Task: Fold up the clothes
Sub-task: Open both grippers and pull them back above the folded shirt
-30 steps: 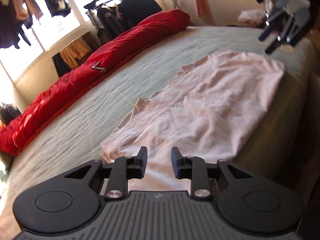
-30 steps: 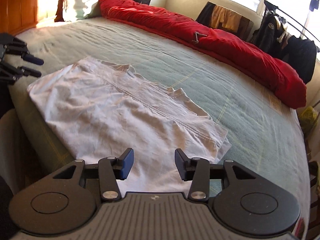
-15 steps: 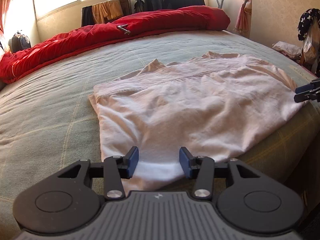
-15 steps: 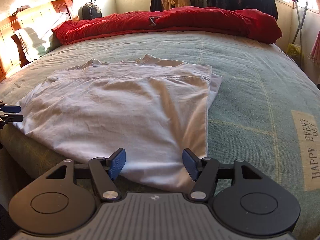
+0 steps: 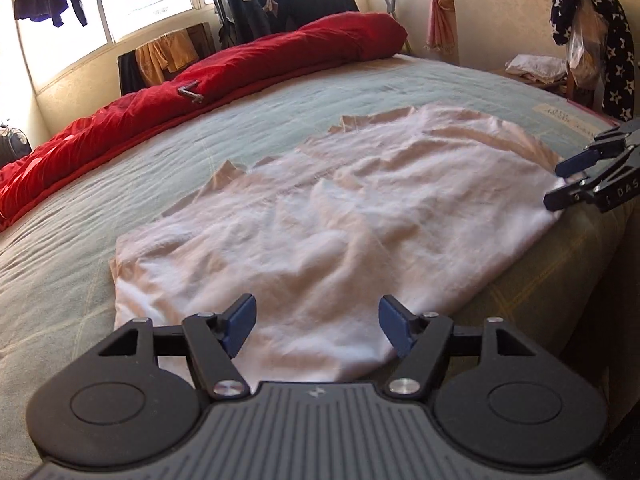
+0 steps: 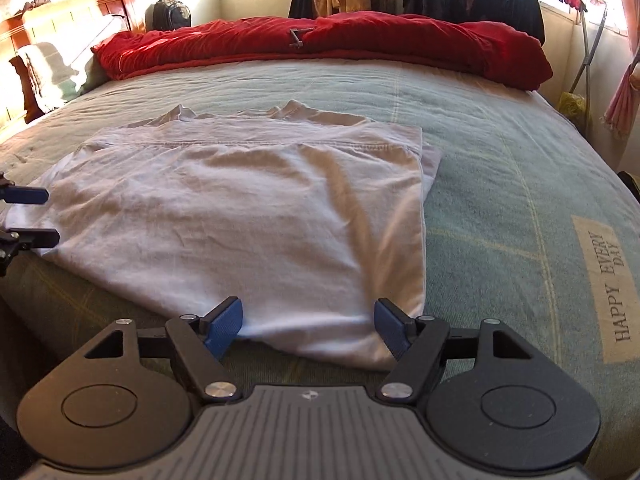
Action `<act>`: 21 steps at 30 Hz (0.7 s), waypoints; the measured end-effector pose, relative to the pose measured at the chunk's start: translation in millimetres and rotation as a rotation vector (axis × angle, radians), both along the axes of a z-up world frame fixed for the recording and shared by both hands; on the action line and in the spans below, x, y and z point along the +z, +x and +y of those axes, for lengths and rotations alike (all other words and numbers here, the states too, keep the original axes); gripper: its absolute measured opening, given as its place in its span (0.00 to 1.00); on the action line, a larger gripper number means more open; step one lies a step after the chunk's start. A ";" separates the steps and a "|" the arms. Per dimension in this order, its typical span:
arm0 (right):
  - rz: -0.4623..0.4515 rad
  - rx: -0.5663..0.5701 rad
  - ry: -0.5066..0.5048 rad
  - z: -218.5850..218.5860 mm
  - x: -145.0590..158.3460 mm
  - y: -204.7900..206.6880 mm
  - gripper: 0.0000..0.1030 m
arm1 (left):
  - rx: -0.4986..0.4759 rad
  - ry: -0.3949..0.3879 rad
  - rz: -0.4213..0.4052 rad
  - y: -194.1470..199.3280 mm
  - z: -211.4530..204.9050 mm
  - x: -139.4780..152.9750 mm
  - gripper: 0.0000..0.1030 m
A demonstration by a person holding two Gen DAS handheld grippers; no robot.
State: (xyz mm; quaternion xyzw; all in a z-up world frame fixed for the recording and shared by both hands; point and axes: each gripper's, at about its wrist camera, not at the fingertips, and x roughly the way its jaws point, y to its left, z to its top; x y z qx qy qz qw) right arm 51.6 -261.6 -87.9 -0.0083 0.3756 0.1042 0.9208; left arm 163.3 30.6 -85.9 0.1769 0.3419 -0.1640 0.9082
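A pale pink, soft, creased cotton T-shirt (image 5: 340, 216) lies folded into a rough rectangle on the bed's ribbed green woven blanket (image 6: 500, 160), its near hem draped over the bed's edge. The left tool (image 5: 316, 326) tilts down at that hem's left end, its jaws spreading wide, blue ridged pads (image 5: 240, 320) astride the cloth without pinching it. The right tool (image 6: 308, 322) tilts likewise at the right end, jaws also widening over the hem. Beyond both lies a puffy red quilted duvet (image 6: 360, 46).
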 end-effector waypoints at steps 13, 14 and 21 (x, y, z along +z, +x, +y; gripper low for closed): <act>0.014 -0.109 0.274 -45.8 5.4 -7.0 0.75 | 0.068 -0.098 -0.029 8.7 3.5 24.7 0.71; 0.004 -0.107 0.281 -46.5 4.9 -9.2 0.75 | 0.072 -0.101 -0.017 10.9 1.5 22.2 0.71; -0.105 -0.087 0.305 -45.1 31.7 16.6 0.76 | 0.087 -0.096 -0.022 7.8 -2.6 24.4 0.74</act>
